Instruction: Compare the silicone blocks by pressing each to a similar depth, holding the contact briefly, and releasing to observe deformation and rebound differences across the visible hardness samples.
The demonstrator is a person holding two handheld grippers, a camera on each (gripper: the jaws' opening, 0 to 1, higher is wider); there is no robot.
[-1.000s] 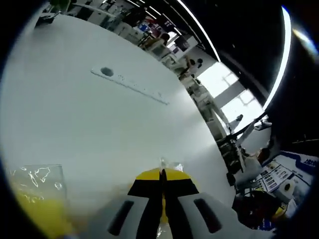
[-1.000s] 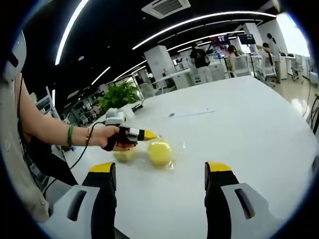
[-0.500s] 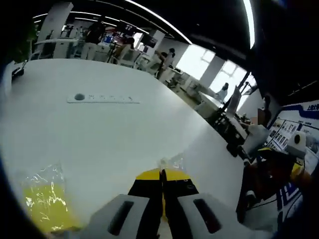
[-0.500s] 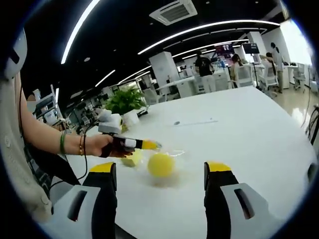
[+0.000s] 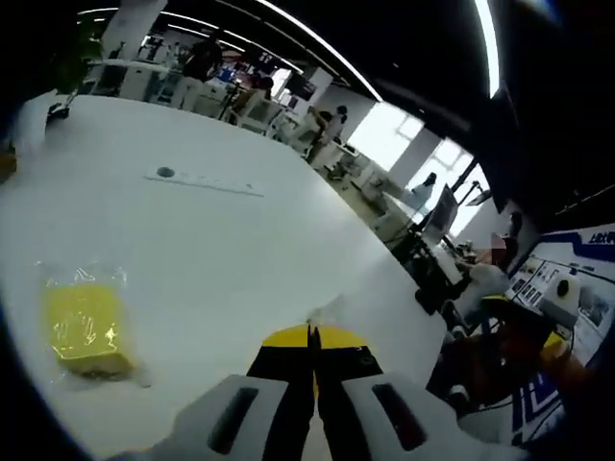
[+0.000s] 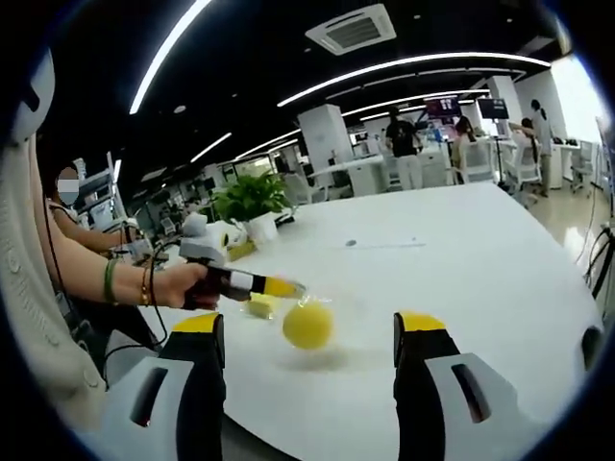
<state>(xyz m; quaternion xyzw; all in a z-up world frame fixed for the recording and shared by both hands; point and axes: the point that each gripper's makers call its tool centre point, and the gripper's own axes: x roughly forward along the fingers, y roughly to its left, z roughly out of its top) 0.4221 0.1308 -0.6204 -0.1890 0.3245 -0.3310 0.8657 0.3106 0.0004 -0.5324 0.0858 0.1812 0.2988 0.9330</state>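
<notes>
The left gripper [image 5: 310, 336], jaws closed on a clear bag corner, has lifted the bagged yellow silicone ball [image 6: 307, 325] off the white table [image 6: 480, 250], the square sample [image 5: 82, 325] left lying beside it, while the right gripper [image 6: 312, 331] waits open; pressing seems paused, and no writing is legible.

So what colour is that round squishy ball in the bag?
Yellow. The ball shows best in the right gripper view.
</notes>
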